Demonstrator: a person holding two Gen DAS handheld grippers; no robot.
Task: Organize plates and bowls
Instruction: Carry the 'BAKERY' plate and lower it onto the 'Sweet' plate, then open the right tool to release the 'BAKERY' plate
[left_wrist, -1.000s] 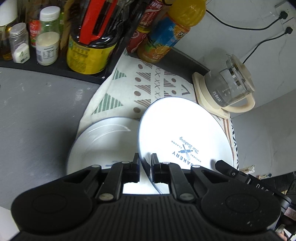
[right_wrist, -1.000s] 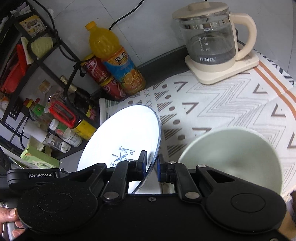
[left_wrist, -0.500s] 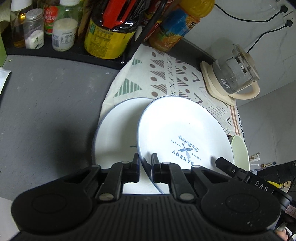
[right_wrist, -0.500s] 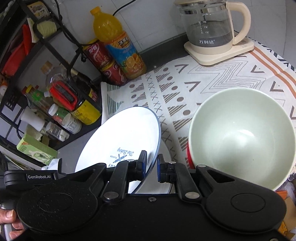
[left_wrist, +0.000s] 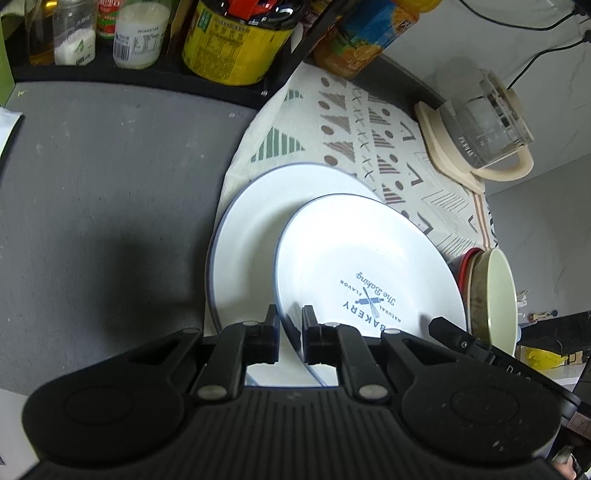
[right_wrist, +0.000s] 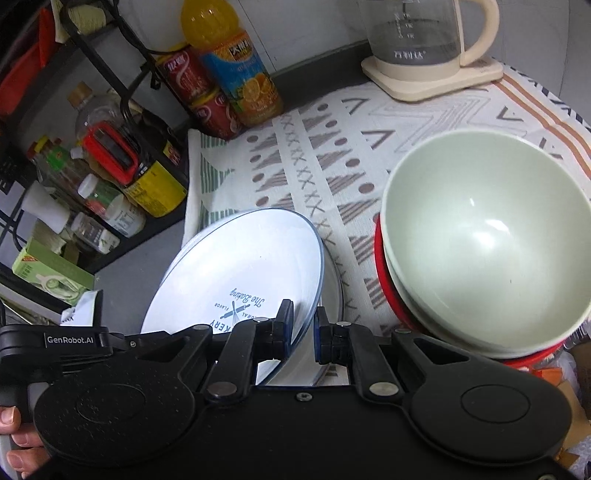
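Left wrist view: left gripper clamped on the near rim of the printed plate, which tilts above a second plate lying on the patterned cloth. Right wrist view: right gripper likewise closed on the opposite rim of the same plate. Green bowl sits nested in a red bowl, just right of the plates; kettle stands behind.

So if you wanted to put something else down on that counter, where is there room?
The grey counter left of the plates is bare, up to the rack. The cloth between plates, bowls and kettle is free too. It is crowded along the rack and by the bottles.
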